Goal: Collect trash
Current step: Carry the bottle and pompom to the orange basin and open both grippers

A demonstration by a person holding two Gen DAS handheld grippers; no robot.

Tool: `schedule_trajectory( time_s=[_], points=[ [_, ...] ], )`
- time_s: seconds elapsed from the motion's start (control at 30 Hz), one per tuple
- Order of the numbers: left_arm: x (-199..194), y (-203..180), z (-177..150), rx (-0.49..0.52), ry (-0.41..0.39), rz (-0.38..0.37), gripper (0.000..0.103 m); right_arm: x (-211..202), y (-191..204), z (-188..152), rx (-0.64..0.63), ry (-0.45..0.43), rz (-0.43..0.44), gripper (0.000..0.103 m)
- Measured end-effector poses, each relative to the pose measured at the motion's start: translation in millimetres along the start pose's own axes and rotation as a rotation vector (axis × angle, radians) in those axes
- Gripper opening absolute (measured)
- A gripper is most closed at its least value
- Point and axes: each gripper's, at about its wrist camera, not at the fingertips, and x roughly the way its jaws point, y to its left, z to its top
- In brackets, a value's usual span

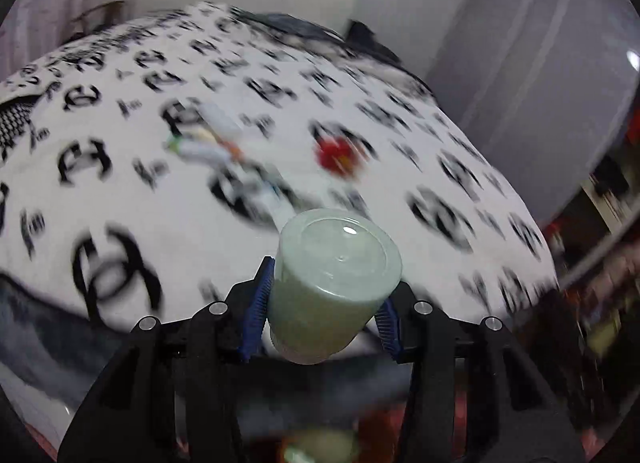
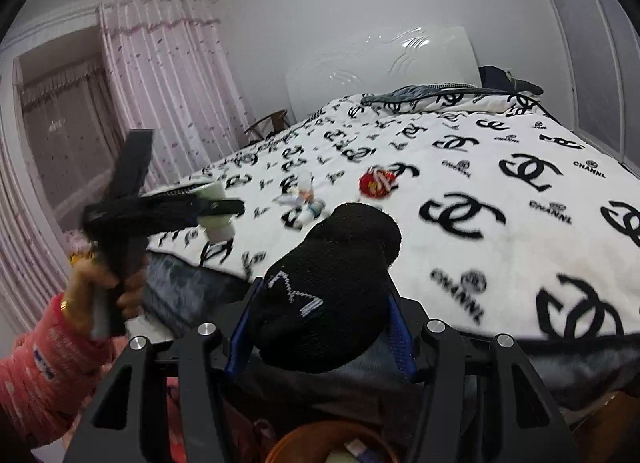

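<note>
Clamped between the left gripper's (image 1: 324,303) blue pads, a pale green cup (image 1: 336,283) hangs above the bed (image 1: 400,167) edge. Right gripper (image 2: 320,319) pinches a black sock (image 2: 332,287) there too; a red wrapper (image 2: 376,183) lies mid-bed.

Both wrist cameras look down their fingers, close over the white black-logo bedspread (image 2: 500,223). They share the red crumpled wrapper (image 1: 338,153) and, apparently, the blurred small wrappers.
</note>
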Motion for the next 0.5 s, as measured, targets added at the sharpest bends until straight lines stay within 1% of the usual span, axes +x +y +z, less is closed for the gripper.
schedule_trajectory(
  time_s=[0.1, 0.2, 0.23, 0.27, 0.33, 0.4, 0.47, 0.5],
  points=[
    [-3.0, -11.2, -52.1, 0.011, 0.067, -0.059, 0.045, -3.3, 8.8, -24.4, -0.014, 0.048, 0.001, 0.055],
    [10.2, -18.9, -104.1, 0.000, 0.152, -0.099, 0.045, 0.9, 13.4, -52.2, -0.015, 0.109, -0.011, 0.055],
    [19.4, -21.0, -121.9, -0.001, 0.186, -0.095, 0.045, 3.0, 13.9, -59.7, -0.011, 0.128, -0.017, 0.055],
    [27.3, -20.5, -133.2, -0.006, 0.213, -0.095, 0.045, 6.9, 13.9, -71.5, -0.005, 0.156, -0.025, 0.055],
    [55.7, -20.0, -165.6, -0.034, 0.302, -0.098, 0.045, 17.2, 11.0, -96.4, 0.018, 0.216, -0.037, 0.055],
    [83.0, -21.4, -192.0, -0.041, 0.374, -0.072, 0.045, 28.7, 8.1, -118.2, 0.031, 0.264, -0.055, 0.055],
    [109.0, -20.4, -211.0, -0.050, 0.438, -0.047, 0.045, 46.3, 3.3, -146.4, 0.063, 0.349, -0.067, 0.055],
    [124.7, -18.2, -220.9, -0.064, 0.475, -0.014, 0.045, 52.0, 2.5, -155.9, 0.073, 0.380, -0.070, 0.055]
  ],
)
